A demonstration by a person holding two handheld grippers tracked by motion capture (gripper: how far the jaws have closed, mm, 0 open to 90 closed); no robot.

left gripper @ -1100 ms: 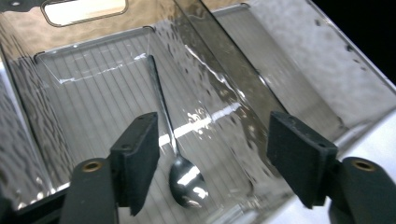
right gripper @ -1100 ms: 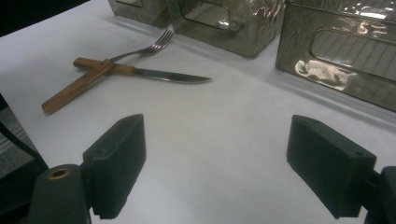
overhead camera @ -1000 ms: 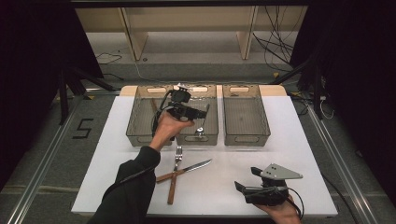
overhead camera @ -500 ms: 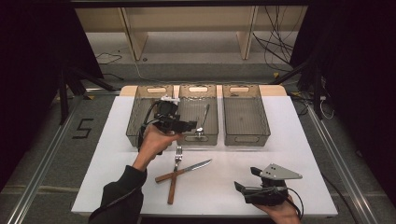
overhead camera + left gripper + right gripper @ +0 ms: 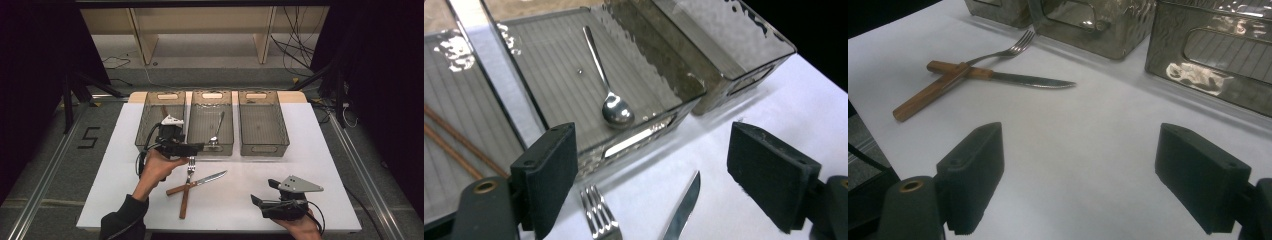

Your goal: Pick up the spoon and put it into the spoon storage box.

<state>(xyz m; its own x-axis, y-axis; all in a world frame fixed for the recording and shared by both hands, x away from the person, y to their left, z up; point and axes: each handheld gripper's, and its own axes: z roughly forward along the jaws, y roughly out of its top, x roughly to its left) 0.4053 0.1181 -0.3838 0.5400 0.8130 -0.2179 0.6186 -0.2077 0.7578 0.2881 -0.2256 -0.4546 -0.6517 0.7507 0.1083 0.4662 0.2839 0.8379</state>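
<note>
A steel spoon lies in the middle grey bin, bowl toward the near wall. My left gripper hovers just in front of the left and middle bins. Its jaws have just been opening and stand wide with nothing between them. Below it a fork and a knife, both wooden-handled, lie crossed on the white table. My right gripper rests open near the front right edge, empty.
The left bin holds thin brown sticks. The right bin has nothing in it. All three bins stand side by side along the table's far edge. Dark floor and metal rails surround the table.
My left gripper has drawn back from above the middle bin, leftward and toward the near side, with its jaws wider apart. The spoon stays in the bin. The right gripper has not moved.
</note>
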